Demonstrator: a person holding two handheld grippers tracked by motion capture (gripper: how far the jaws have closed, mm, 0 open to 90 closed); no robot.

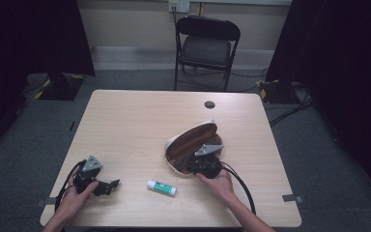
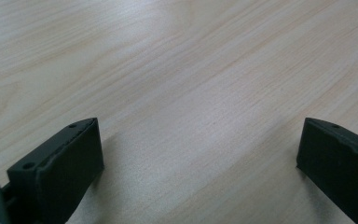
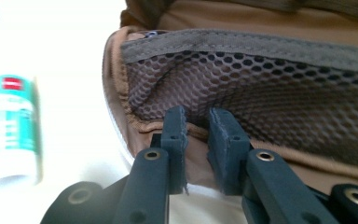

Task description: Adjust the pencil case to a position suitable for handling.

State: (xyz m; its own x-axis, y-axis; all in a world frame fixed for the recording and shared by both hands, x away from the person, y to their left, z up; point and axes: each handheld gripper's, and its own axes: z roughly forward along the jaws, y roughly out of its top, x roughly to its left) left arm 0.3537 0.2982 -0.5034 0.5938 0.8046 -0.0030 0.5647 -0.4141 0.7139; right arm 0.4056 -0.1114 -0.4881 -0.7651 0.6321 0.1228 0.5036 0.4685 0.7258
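An open pencil case (image 1: 192, 140), white outside and brown inside, lies right of the table's middle. Its mesh pocket (image 3: 270, 88) shows in the right gripper view. My right gripper (image 3: 197, 121) is shut on the case's near rim, with the brown edge pinched between the jaws; from above it (image 1: 204, 163) sits at the case's front edge. A white and green glue stick (image 1: 162, 187) lies on the table between the two hands, and again left of the case (image 3: 10, 121). My left gripper (image 1: 107, 186) rests near the front left corner, open (image 2: 200, 140) over bare wood.
The light wooden table (image 1: 140, 125) has a dark cable hole (image 1: 209, 104) near its far edge. A black folding chair (image 1: 206, 46) stands behind it. Cables trail from both grippers off the front edge. Dark curtains hang at both sides.
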